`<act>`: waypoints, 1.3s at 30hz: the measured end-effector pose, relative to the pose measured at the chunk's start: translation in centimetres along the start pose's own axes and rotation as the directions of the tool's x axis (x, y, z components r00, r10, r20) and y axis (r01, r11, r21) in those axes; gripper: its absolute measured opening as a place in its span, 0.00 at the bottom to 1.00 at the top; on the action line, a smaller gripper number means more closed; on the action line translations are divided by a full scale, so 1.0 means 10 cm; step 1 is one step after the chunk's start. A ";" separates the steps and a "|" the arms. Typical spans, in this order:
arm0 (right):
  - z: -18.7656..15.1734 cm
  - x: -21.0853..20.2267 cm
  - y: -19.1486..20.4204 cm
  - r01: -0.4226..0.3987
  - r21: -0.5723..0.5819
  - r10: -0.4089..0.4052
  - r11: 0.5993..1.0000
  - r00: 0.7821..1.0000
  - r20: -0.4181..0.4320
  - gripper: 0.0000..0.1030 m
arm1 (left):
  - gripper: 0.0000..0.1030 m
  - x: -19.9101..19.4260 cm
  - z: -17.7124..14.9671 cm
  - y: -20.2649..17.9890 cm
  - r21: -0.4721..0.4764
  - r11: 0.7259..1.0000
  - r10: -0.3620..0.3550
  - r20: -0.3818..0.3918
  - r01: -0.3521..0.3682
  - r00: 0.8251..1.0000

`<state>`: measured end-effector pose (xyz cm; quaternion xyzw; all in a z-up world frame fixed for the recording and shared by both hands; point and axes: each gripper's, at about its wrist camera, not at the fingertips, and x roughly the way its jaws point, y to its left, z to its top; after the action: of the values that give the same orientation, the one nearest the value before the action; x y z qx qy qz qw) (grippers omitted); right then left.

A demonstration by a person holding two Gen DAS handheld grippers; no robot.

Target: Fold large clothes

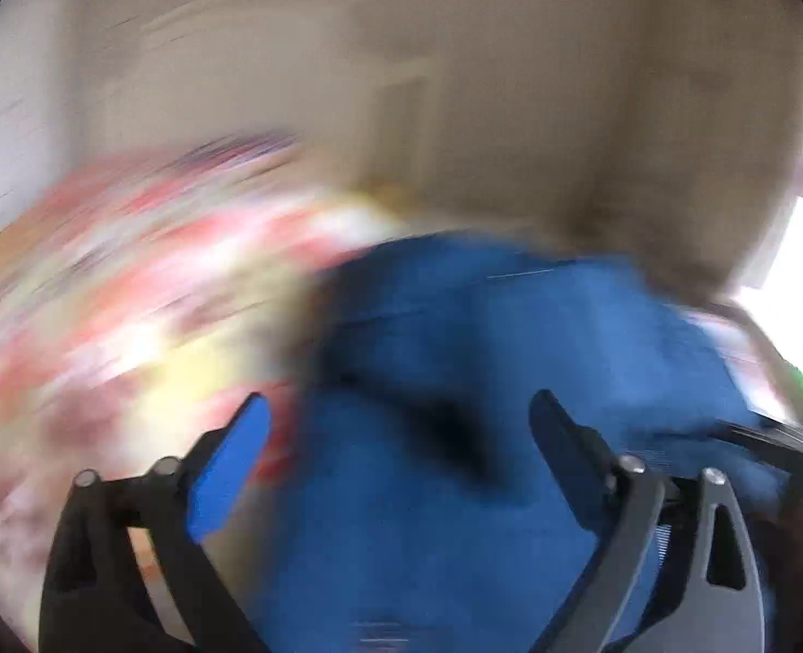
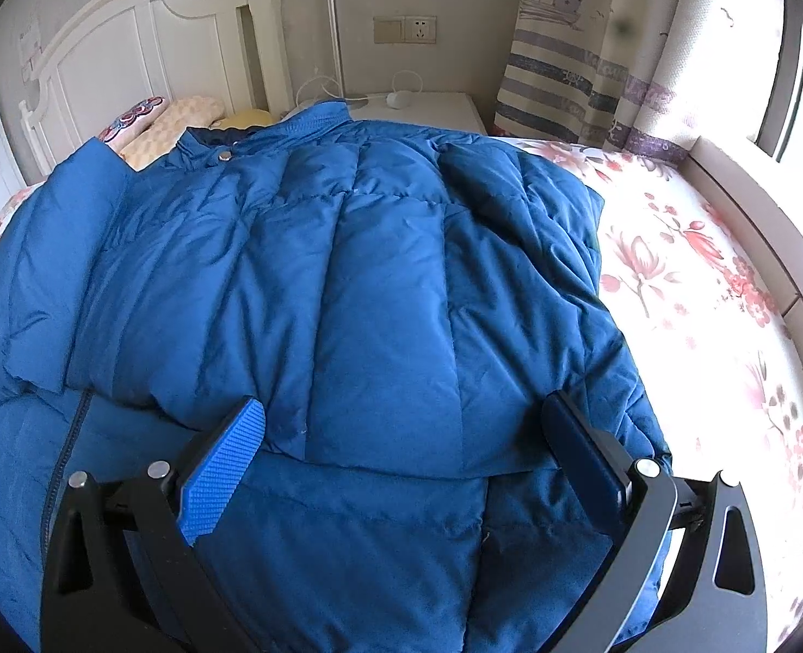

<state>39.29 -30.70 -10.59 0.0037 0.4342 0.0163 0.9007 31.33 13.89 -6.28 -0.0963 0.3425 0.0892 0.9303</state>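
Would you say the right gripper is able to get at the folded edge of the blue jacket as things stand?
Probably yes: the right gripper stands open, and the blue jacket has its folded edge lying bare between the fingers, nothing covering it.

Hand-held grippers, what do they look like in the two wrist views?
Both look alike. The right hand-held gripper has black angular link arms with silver pivot pins and triangular cut-outs; one finger carries a bright blue ribbed pad, the other looks dark. The left hand-held gripper matches, though blurred.

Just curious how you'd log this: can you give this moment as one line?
scene: blue puffer jacket on floral bed | left claw: open, view blurred | right claw: open over jacket
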 end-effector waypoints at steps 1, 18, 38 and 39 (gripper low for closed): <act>0.00 0.00 0.01 0.004 -0.003 -0.004 1.000 1.000 -0.001 0.95 | 0.79 0.09 0.00 0.13 -0.021 0.999 0.042 -0.045 -0.043 0.998; -0.24 -0.59 1.27 0.240 -0.434 -0.088 0.868 0.936 0.341 0.94 | 0.91 0.63 -0.25 0.15 0.030 0.998 0.055 -0.197 -0.050 0.979; -0.07 -0.64 2.28 -0.095 -0.538 0.268 0.838 0.929 0.254 0.23 | 0.98 0.59 -0.28 0.13 0.021 0.999 0.033 -0.198 -0.029 0.980; 0.04 -0.70 2.06 -0.181 -0.442 0.316 0.878 0.914 0.253 0.23 | 0.98 0.59 -0.28 0.13 0.020 0.999 0.032 -0.198 -0.028 0.980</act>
<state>34.68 -10.35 -4.42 -0.1260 0.2659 0.2233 0.9293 33.70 15.06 -12.35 -0.0914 0.4355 0.0903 0.8910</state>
